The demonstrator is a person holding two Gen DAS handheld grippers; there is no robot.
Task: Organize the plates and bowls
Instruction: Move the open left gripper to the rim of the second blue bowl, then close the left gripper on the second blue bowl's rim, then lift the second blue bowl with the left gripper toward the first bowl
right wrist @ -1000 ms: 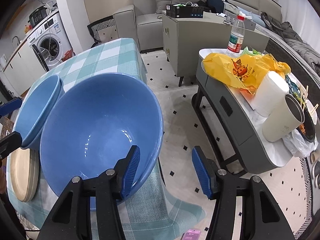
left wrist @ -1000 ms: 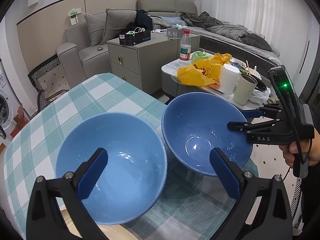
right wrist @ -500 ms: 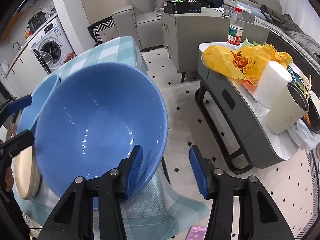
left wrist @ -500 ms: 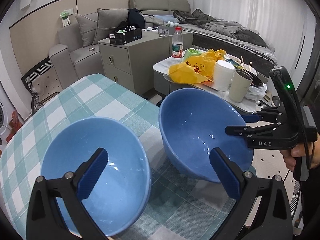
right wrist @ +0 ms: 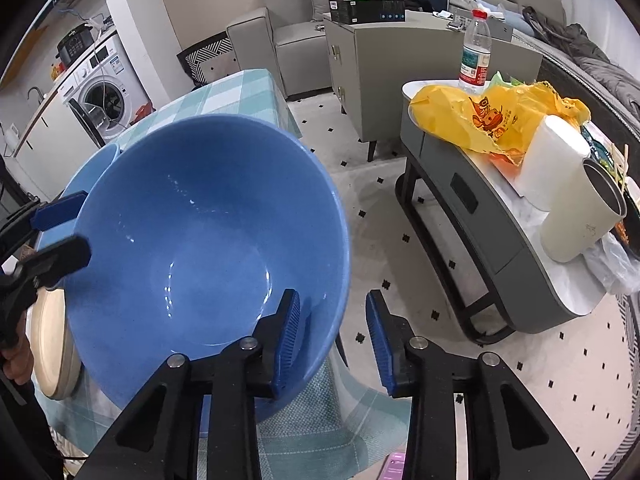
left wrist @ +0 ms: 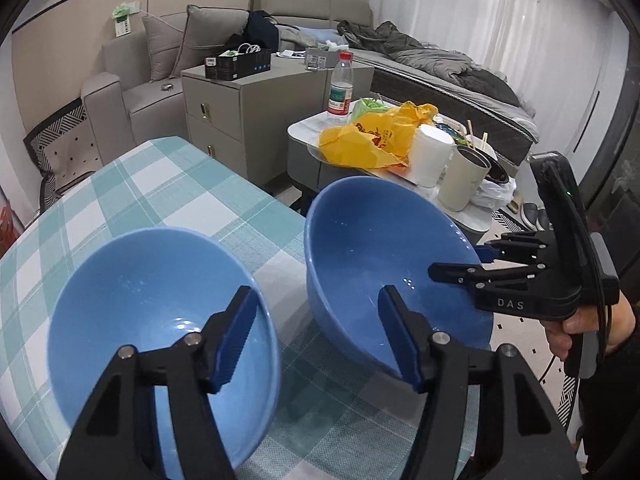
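Behind the checked tablecloth (left wrist: 168, 200) a lived-in room is seen, with a grey sofa, a cabinet and a low side table (right wrist: 472, 184) crowded with a yellow bag, a bottle and cups. Two blue bowls are set side by side on the cloth. The left bowl (left wrist: 132, 300) is straddled at its near right rim by the left gripper (left wrist: 316, 334), one pad inside the bowl and the other outside over the cloth; the jaws are closing, but a clear gap is seen and no pressure on the rim is shown yet. The right bowl (right wrist: 208, 248) is tilted near the table's edge, and its rim is straddled by the right gripper (right wrist: 334, 338), whose jaws are also closing and stand narrow; the inner pad appears to lie against the inside wall, while the outer pad is kept apart from it, so a firm hold is not shown. A pale round plate (right wrist: 50, 344) is seen at the table's near corner, beside the right bowl. Each bowl lies directly ahead of and below its own gripper, and the coming move is judged to depend on each rim being pinched squarely before one bowl is lifted over the other.
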